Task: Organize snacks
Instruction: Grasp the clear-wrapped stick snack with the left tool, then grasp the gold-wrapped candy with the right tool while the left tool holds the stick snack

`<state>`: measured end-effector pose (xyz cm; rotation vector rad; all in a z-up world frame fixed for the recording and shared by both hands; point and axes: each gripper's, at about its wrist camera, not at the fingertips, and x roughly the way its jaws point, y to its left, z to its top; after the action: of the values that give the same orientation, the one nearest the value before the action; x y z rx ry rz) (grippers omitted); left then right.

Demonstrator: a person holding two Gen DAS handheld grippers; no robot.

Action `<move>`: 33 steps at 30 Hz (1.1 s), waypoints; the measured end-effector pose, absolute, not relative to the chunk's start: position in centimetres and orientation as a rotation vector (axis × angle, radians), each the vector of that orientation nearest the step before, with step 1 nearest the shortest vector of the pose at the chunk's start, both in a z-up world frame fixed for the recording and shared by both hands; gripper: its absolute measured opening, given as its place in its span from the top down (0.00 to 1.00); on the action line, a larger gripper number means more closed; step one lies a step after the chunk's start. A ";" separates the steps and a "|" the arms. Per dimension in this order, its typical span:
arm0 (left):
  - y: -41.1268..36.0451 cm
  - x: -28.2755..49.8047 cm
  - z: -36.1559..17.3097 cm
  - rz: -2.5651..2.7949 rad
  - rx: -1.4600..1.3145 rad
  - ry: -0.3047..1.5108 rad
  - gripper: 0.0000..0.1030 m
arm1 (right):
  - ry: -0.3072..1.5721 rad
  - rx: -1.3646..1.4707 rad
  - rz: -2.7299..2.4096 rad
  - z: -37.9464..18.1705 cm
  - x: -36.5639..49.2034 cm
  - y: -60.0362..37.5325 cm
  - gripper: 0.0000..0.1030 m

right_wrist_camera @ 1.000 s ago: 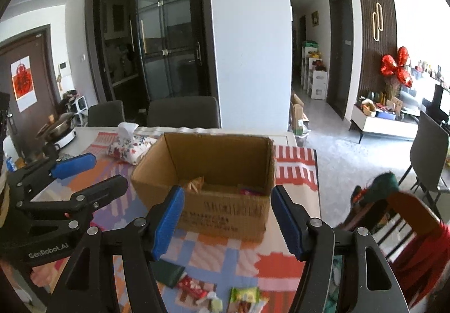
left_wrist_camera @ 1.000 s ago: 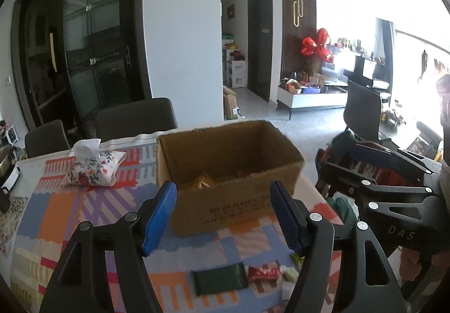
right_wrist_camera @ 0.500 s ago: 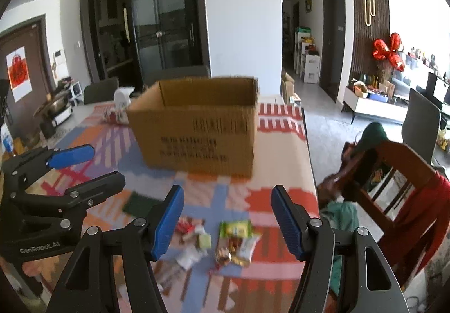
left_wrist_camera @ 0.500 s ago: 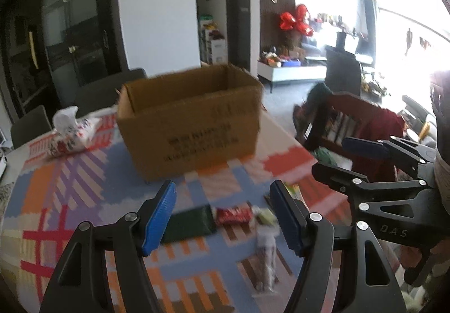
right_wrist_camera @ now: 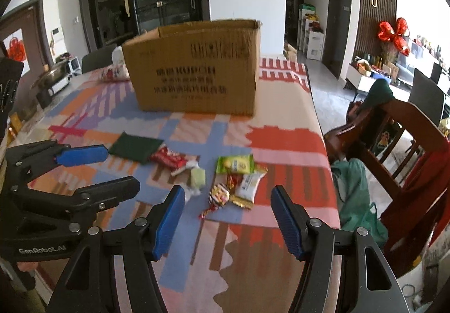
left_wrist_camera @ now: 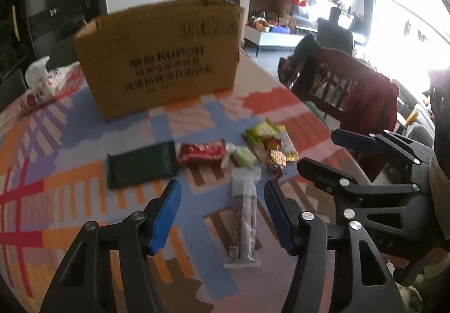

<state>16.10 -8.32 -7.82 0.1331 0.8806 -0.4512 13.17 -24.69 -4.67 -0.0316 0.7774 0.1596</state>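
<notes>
Both grippers have dropped lower and closer to the snack pile since a second ago. Left gripper (left_wrist_camera: 222, 197) and right gripper (right_wrist_camera: 227, 203) hang wide apart, holding nothing. Snacks (right_wrist_camera: 234, 172) lie on the patterned tablecloth (right_wrist_camera: 281, 144) in front of the cardboard box (right_wrist_camera: 197, 71).

The left hand-held gripper (left_wrist_camera: 222, 210) was held level and pointed forward, its two blue-padded fingers (left_wrist_camera: 166, 216) spread wide apart with nothing between them. The right hand-held gripper (right_wrist_camera: 227, 217) sat in the same pose, jaws parted and empty, blue pads (right_wrist_camera: 285, 219) facing each other across the gap. Each showed in the other's view: the right one at the left wrist camera's right edge, the left one at the right wrist camera's left edge, both side by side and apart.
</notes>
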 end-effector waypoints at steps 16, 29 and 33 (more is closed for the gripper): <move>-9.9 17.3 -12.1 -0.496 0.104 0.986 0.61 | 0.852 0.030 0.137 -7.6 14.1 -26.2 0.46; -8.5 17.1 -11.1 -0.475 0.055 0.971 0.81 | 0.850 0.015 0.199 -7.5 15.4 -24.3 0.53; -7.9 17.0 -10.5 -0.466 0.046 0.955 0.81 | 0.861 0.025 0.211 -7.7 16.2 -24.0 0.57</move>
<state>16.97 -7.93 -10.47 0.0464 0.9555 -0.4664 16.16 -24.01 -7.69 0.0246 0.8605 0.2113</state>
